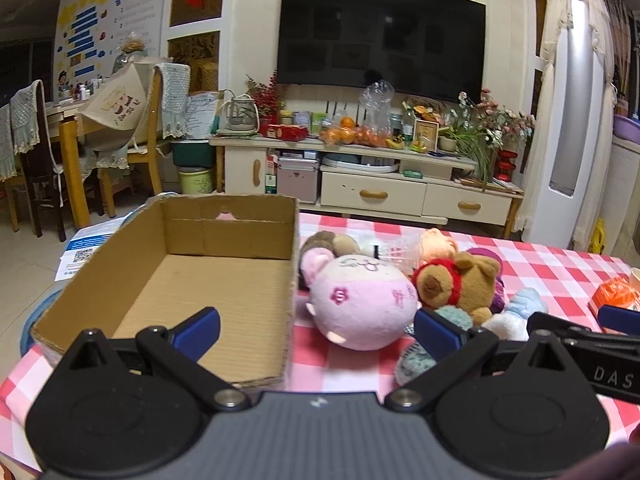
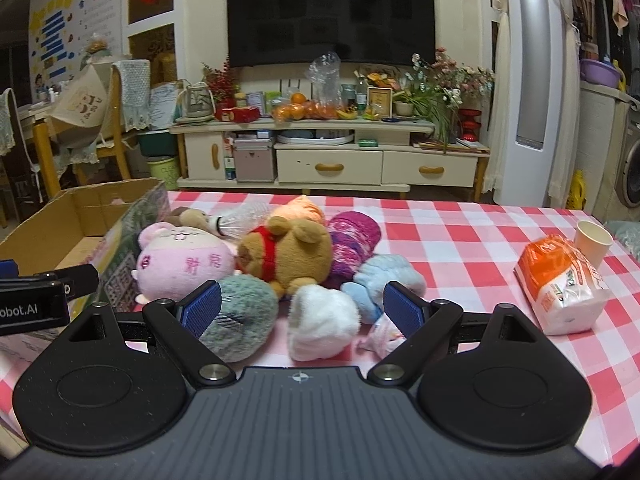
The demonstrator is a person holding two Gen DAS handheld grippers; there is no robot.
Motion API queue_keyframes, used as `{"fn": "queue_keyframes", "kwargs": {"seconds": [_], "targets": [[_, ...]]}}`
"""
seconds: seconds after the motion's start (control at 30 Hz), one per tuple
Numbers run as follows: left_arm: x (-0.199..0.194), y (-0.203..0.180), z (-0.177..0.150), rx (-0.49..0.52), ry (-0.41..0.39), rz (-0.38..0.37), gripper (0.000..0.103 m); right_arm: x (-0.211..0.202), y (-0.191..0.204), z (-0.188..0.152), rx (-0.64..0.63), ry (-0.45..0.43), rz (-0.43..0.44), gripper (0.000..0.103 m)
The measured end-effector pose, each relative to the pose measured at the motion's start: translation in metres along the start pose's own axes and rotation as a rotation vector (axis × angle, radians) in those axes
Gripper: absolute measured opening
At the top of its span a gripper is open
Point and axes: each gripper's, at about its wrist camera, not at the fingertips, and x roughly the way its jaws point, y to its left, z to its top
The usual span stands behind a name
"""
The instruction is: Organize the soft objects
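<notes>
White plush [image 2: 322, 322] right view only, cardboard box [image 1: 224, 280] interior left view

A cardboard box [image 1: 224, 280] sits open on the red and white checked surface [image 2: 460, 236]. It looks empty inside. Just beside the box lies a pile of soft toys, all close together. A round pink plush [image 2: 184, 264] lies on its side, nearest the box. A brown bear with a red band [image 2: 292, 252] leans against it. Behind the bear are an orange toy [image 2: 300, 208] and a purple fuzzy thing [image 2: 352, 240]. In front lie a grey-green fluffy ball [image 2: 240, 316], a white fluffy one [image 2: 320, 320] and a light blue one [image 2: 384, 280].
</notes>
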Motion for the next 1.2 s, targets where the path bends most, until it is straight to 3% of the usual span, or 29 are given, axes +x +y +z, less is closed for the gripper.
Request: {"fn": "queue_keyframes", "kwargs": {"seconds": [0.77, 1.2], "targets": [[-0.004, 0.018, -0.001, -0.018, -0.010, 0.011, 0.102, -0.016, 0.002, 0.021, -0.065, 0.008, 0.024, 0.103], [0.002, -0.010, -0.010, 0.059, 0.002, -0.026, 0.102, -0.010, -0.022, 0.015, -0.014, 0.002, -0.015, 0.103]]}}
